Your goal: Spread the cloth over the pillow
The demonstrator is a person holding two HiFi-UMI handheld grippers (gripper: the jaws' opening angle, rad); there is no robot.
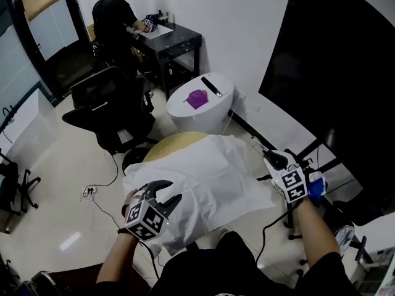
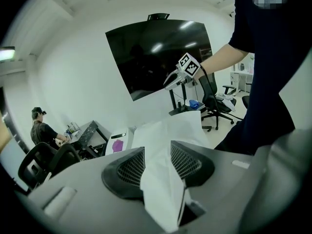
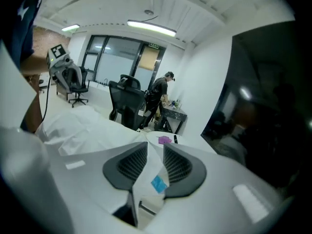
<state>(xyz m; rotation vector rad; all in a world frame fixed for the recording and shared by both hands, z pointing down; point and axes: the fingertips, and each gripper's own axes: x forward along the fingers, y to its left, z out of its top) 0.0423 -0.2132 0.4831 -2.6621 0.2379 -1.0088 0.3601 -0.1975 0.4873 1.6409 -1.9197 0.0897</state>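
cloth [image 1: 213, 174], white, held up between both grippers and draped over most of the tan pillow [image 1: 173, 143]; the pillow shows only at the edge farthest from the fingers. left gripper [image 1: 168, 193]: fingers [image 2: 127, 168] clamped on a bunched fold of the cloth, which runs up between the mesh pads and out past the fingertips. right gripper [image 1: 273, 158]: fingers [image 3: 181, 165] closed on a thin edge of the cloth, with a small blue tag [image 3: 158, 183] right between the pads. both grippers slant downward and sit well apart, one at each near corner of the cloth. the cloth is wrinkled and hangs loose just below the left fingers, flatter toward the right fingers. beyond the fingertips, past the pillow, is a round white table [image 1: 185, 119] with a purple thing [image 1: 197, 97] and a black stick-like item [image 1: 211, 86] on top. farther beyond the left fingers are a black office chair [image 1: 108, 110], a dark desk [image 1: 179, 42] and a person [image 1: 114, 17] standing at it. a big black panel [image 1: 333, 73] is on the wall beyond the right fingers.
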